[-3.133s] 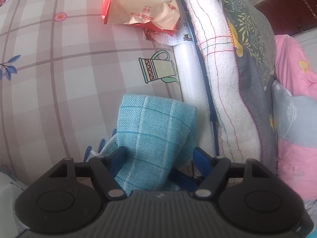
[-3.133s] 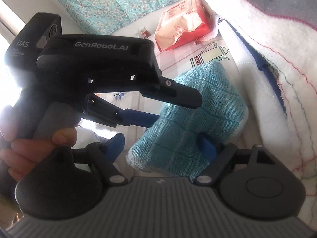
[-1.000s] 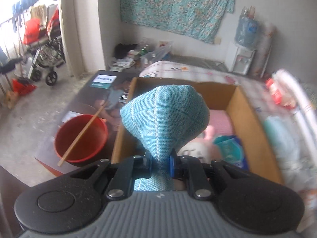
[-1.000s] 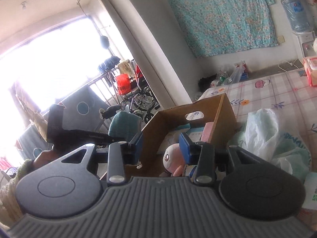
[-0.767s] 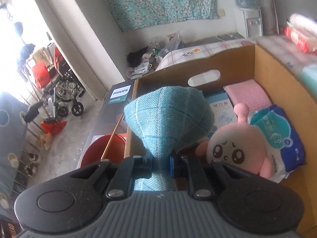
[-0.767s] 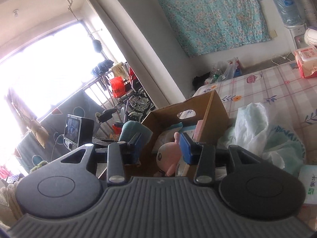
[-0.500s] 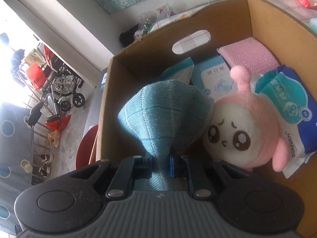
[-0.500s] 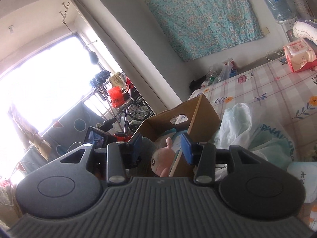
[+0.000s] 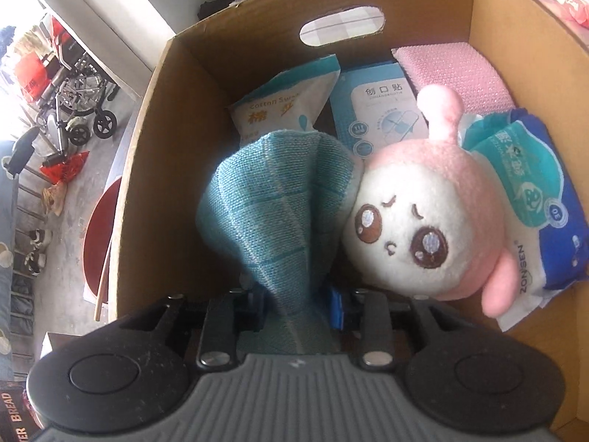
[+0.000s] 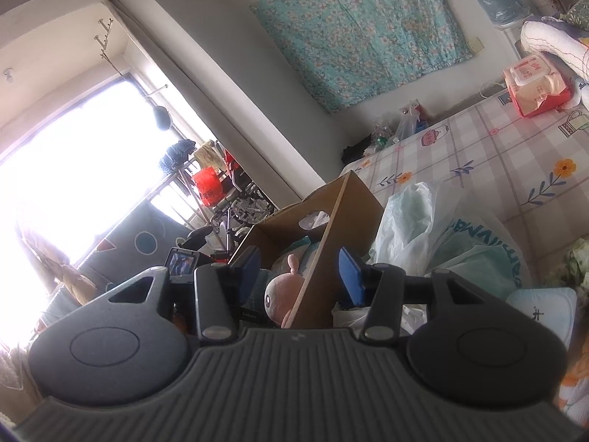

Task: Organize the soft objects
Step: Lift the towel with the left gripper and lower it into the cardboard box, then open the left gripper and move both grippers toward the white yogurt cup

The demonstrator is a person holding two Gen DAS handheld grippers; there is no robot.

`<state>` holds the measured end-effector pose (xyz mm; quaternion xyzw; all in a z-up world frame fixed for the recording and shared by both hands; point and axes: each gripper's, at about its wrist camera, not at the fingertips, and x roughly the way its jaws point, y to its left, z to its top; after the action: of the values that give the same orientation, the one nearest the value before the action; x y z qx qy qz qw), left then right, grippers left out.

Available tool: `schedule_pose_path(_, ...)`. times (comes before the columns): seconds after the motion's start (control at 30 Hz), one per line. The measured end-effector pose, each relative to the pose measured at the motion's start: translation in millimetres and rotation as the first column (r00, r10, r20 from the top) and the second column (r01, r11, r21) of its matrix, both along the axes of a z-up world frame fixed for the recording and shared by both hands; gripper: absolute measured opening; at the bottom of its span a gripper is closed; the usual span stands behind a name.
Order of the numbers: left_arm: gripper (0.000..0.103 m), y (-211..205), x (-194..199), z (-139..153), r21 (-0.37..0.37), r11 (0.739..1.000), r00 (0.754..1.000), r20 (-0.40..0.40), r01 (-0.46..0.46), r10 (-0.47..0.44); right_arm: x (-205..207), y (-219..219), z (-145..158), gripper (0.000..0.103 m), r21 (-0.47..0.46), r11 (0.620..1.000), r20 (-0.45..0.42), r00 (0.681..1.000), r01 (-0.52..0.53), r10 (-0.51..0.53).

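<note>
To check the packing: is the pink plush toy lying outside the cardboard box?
No, the pink plush toy lies inside the cardboard box.

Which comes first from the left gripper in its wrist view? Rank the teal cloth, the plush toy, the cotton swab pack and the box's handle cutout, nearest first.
1. teal cloth: between the opening jaws of the left gripper.
2. plush toy: right, against the cloth.
3. cotton swab pack: behind the cloth.
4. handle cutout: far wall.

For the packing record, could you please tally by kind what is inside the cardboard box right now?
Cloths: 1, teal cloth
Plush toys: 1, pink plush
Soft packets: 3, cotton swab pack, plaster pack, tissue pack
Pink pads: 1, pink pad
Total: 6
</note>
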<state>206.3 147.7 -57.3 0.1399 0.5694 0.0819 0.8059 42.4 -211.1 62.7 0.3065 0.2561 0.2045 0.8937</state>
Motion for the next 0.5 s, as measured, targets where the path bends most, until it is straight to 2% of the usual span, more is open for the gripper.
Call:
schedule_pose_path(0.03,0.053,-0.1,-3.0,5.0,-0.012,1.000,1.000,0.014,0.008,-0.008,-0.6,-0.2,-0.5,0.052,-0.001,1.000,-0.002,1.000,0.005,-0.005)
schedule_pose_path(0.1,0.061,-1.4,-11.0,14.4,-0.009,1.000,0.999,0.046,0.020,-0.019,-3.5,-1.0,-0.6,0.055,-0.002,1.000,-0.006,1.000,0.017,-0.017)
schedule_pose_path(0.2,0.073,-2.8,-24.7,30.9,-0.010,0.999,0.996,0.087,0.035,-0.034,-10.1,-2.7,-0.6,0.065,0.000,0.999,-0.012,0.999,0.045,-0.045)
schedule_pose_path(0.37,0.086,-0.1,-55.1,70.1,-0.056,0.997,0.974,0.223,0.048,-0.034,-30.0,-14.3,-6.5,0.076,0.007,0.992,-0.033,0.992,0.122,-0.122)
schedule_pose_path(0.43,0.087,-1.9,-69.8,84.7,-0.044,0.998,0.958,0.285,0.041,-0.027,-41.7,-23.5,-11.1,0.079,0.015,0.986,-0.046,0.985,0.166,-0.165)
schedule_pose_path(0.5,0.087,-7.9,-94.9,102.2,-0.046,0.998,0.931,0.364,0.045,-0.025,-53.5,-33.6,-14.1,0.080,0.015,0.977,-0.056,0.975,0.214,-0.213)
